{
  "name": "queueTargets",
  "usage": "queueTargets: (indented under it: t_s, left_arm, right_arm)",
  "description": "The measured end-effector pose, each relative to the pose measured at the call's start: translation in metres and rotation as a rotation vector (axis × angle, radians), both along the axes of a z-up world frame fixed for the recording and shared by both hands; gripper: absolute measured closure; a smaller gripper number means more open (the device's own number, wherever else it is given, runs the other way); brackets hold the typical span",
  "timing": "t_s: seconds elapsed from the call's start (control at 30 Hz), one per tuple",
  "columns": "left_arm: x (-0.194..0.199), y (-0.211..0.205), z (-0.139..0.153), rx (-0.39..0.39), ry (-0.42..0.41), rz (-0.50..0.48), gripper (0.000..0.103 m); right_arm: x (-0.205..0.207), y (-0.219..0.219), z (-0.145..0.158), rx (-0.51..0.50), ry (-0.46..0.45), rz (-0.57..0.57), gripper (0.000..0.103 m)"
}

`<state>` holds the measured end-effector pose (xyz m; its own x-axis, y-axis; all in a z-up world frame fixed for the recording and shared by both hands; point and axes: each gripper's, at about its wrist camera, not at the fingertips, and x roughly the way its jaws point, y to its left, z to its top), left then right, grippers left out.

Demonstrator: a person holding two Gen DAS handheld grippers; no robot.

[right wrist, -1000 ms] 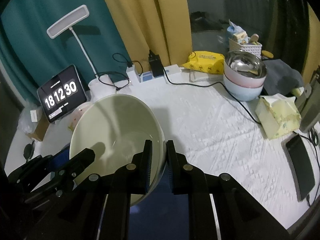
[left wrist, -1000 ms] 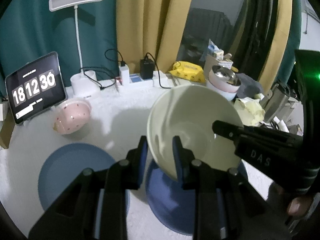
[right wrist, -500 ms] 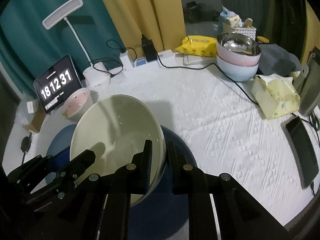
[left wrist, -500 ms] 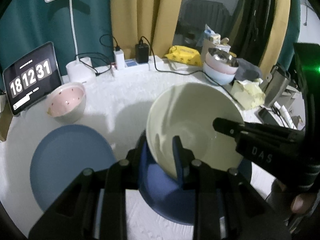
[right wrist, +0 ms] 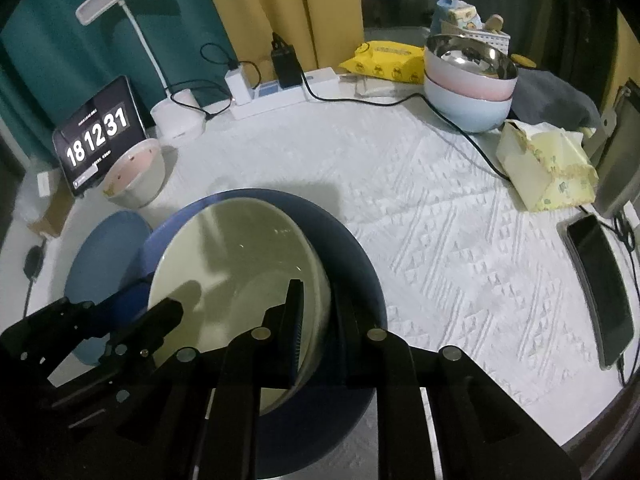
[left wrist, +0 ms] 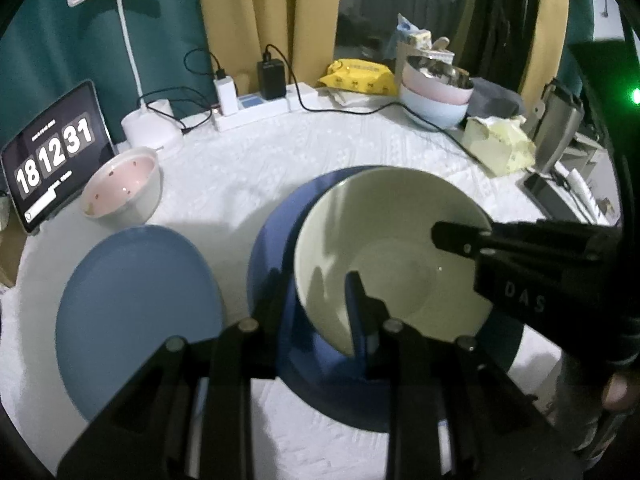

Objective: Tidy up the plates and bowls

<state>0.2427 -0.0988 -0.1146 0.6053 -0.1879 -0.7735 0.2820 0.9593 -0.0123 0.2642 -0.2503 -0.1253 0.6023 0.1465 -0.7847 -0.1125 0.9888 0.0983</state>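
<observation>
Nearest the cameras, the left gripper (left wrist: 316, 288) pinches the near-left rim of the cream bowl (left wrist: 396, 248), one finger inside and one outside, while the right gripper (right wrist: 318, 300) pinches the opposite rim the same way; each outer finger is partly hidden behind the bowl wall. The bowl sits tilted over the dark blue plate (right wrist: 360, 264), its mouth facing up and slightly toward the left gripper; whether its base touches the plate cannot be told, since the bowl covers that spot. The plate's near edge is cut off by the gripper bodies. Just left of it lies one light blue plate (left wrist: 136, 304), flat on the white-covered desk (right wrist: 440, 208), so two plates in all. Beyond that stands one pink-lined bowl (left wrist: 124, 192), upright, beside a tablet clock (left wrist: 52, 152). Farther back are a white lamp (left wrist: 150, 128) and a power strip (right wrist: 276, 92). At the far right, three bowls are stacked (right wrist: 468, 80), the top one metal, near a yellow tissue pack (right wrist: 548, 168) and a phone (right wrist: 600, 288).
</observation>
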Motion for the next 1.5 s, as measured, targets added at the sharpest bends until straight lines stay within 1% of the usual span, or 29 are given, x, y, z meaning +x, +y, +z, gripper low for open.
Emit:
queueTargets:
  t_s: [0.07, 0.2, 0.33, 0.43, 0.53, 0.83, 1.1, 1.33, 1.43, 1.5]
  left_arm:
    - [-0.002, -0.002, 0.001, -0.028, 0.007, -0.03, 0.077]
    - [-0.01, -0.015, 0.007, 0.004, -0.031, -0.066, 0.076]
    - [-0.014, -0.017, 0.011, -0.001, -0.04, -0.074, 0.076]
    - [-0.015, -0.013, 0.013, -0.008, -0.042, -0.063, 0.076]
    - [-0.015, -0.008, 0.016, -0.016, -0.049, -0.055, 0.076]
    - [-0.016, 0.007, 0.032, -0.042, -0.092, -0.029, 0.075]
    - [-0.01, 0.037, 0.044, -0.068, -0.122, 0.029, 0.075]
    - [-0.008, 0.057, 0.048, -0.079, -0.132, 0.055, 0.073]
    - [-0.006, 0.064, 0.049, -0.086, -0.134, 0.062, 0.071]
    - [-0.005, 0.069, 0.05, -0.093, -0.136, 0.069, 0.067]
  right_arm:
    - [0.0, 0.004, 0.0, -0.008, -0.002, 0.012, 0.084]
    - [-0.004, 0.011, 0.006, -0.041, -0.031, 0.035, 0.082]
    - [-0.004, 0.009, 0.008, -0.072, -0.044, 0.022, 0.08]
    - [-0.009, 0.005, 0.015, -0.077, -0.067, 0.008, 0.079]
    - [-0.012, 0.002, 0.022, -0.083, -0.088, -0.002, 0.074]
    - [-0.019, 0.0, 0.045, -0.1, -0.147, -0.031, 0.074]
    - [-0.02, 0.005, 0.054, -0.107, -0.167, -0.041, 0.074]
    - [-0.017, 0.014, 0.06, -0.096, -0.174, -0.037, 0.074]
    - [-0.015, 0.021, 0.061, -0.092, -0.171, -0.027, 0.074]
    - [-0.014, 0.026, 0.061, -0.091, -0.172, -0.019, 0.074]
